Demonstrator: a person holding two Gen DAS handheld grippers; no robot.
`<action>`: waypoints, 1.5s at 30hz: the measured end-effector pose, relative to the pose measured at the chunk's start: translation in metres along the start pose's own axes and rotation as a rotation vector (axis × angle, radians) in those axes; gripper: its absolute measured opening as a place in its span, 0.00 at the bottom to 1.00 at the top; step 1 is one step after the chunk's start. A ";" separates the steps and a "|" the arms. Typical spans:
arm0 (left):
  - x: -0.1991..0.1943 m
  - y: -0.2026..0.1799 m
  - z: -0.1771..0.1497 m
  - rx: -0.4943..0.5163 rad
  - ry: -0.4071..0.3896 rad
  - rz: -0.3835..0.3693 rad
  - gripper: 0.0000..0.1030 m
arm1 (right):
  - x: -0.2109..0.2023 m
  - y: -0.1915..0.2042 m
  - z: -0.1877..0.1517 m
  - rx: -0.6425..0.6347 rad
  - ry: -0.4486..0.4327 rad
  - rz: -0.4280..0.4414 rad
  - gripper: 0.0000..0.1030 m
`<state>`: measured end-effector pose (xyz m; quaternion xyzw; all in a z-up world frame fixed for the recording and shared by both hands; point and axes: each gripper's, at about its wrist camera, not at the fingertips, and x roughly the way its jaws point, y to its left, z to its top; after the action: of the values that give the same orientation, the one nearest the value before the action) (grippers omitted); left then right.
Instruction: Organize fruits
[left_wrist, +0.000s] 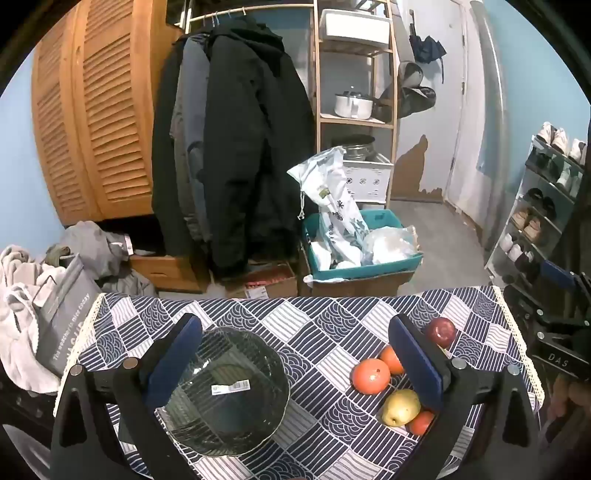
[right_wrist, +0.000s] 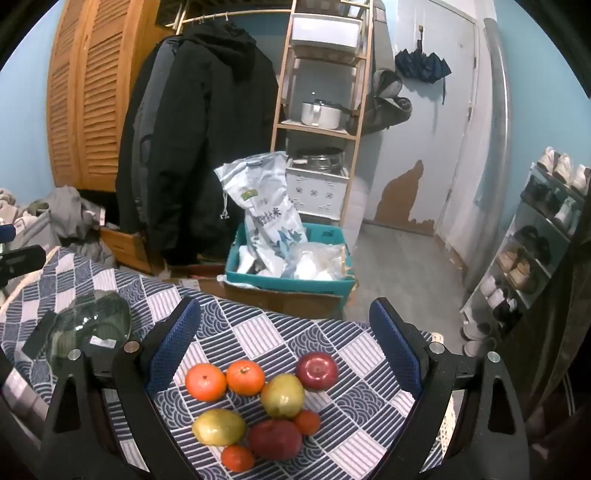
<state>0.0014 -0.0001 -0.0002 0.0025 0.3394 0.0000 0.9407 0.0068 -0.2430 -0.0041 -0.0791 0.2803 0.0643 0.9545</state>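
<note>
A clear ribbed glass bowl with a barcode sticker sits empty on the patterned tablecloth, partly behind one blue pad of my open left gripper. The same bowl shows at the left in the right wrist view. To its right lies a cluster of fruit: oranges, a red apple, two yellow-green pears, another red apple and small tangerines. My right gripper hovers open above the cluster, touching nothing. In the left wrist view an orange, a pear and an apple show.
The table wears a navy-and-white checked cloth with a lace edge. Beyond its far edge stand a teal crate with bags on a cardboard box, hanging coats, a wooden shelf and a shoe rack. Laundry is piled at the left.
</note>
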 end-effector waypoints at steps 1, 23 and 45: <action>-0.001 0.000 -0.001 0.001 -0.015 -0.001 0.99 | 0.000 0.000 0.000 -0.003 0.003 -0.001 0.89; -0.006 -0.002 -0.003 0.015 -0.033 -0.015 0.99 | 0.002 -0.002 -0.001 0.005 0.008 0.004 0.89; -0.008 -0.002 -0.003 0.013 -0.026 -0.017 0.99 | 0.002 -0.001 -0.003 0.004 0.014 0.005 0.88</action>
<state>-0.0060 -0.0024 0.0026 0.0056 0.3271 -0.0103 0.9449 0.0074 -0.2441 -0.0079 -0.0772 0.2873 0.0655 0.9525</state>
